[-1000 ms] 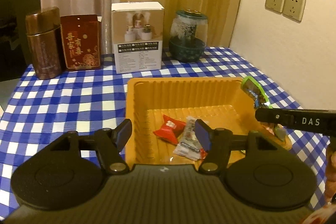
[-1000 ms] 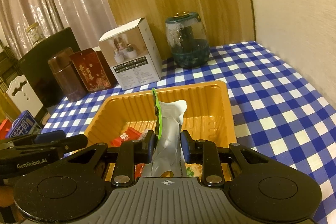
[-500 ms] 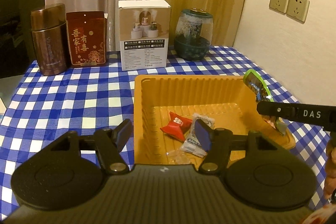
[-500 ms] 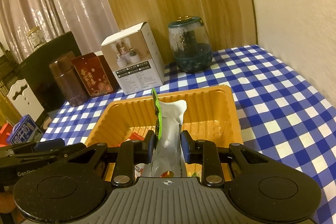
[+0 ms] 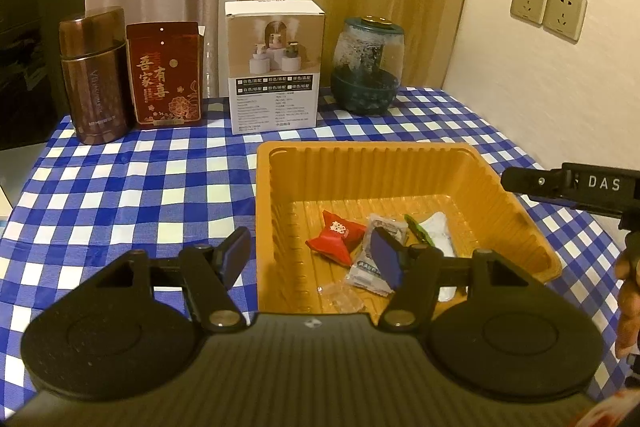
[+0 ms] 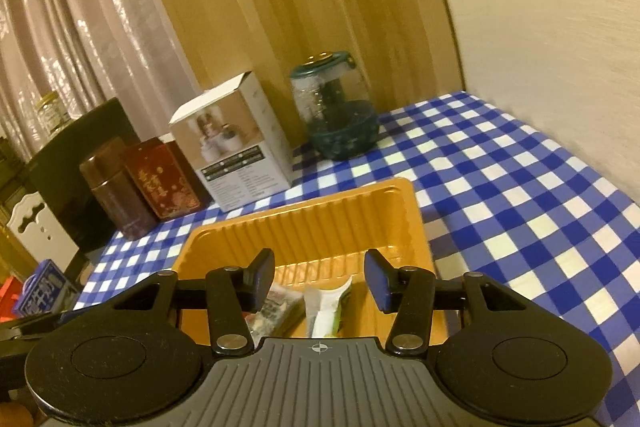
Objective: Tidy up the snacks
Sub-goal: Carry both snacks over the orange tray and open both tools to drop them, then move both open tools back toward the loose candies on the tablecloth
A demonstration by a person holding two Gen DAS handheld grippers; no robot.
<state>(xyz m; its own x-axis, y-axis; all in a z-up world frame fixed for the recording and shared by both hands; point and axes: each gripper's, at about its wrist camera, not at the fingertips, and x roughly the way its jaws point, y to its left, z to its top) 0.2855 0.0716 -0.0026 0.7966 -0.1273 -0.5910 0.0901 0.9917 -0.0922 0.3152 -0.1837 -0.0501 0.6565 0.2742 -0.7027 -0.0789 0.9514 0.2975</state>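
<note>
And there it goes: the green-and-white snack pouch [image 6: 326,309] is out of my right tool [image 6: 318,283] and down in the orange tray [image 6: 320,223]. Half a second ago I had it pinched upright between those two fingers; now they stand spread wide with nothing between them, and the pouch lies on the tray floor just below and between them, its green edge turned up. From the left-hand view the same pouch [image 5: 434,231] rests toward the right side of the tray [image 5: 360,167] floor, just beside the clear-wrapped packet [image 5: 380,251], with the red candy packet [image 5: 336,237] a little further left. A small see-through wrapper [image 5: 340,297] sits near the tray's front wall.

I reckon that's one more snack sorted, so this piece is finished and my right tool is free for whatever comes next.

My left tool [image 5: 312,257] is spread open too, holding nothing. It hovers at the tray's front-left corner, one finger over the checkered tabletop [image 5: 140,187] outside the wall, the other over the tray floor in front of the clear packet. I can't tell whether it touches anything.

Behind the tray, along the far side of the tabletop, stand the white box [image 5: 274,67], the glass jar [image 5: 368,67], the red tin [image 5: 166,75] and the brown canister [image 5: 96,75], all well apart from the tray.
</note>
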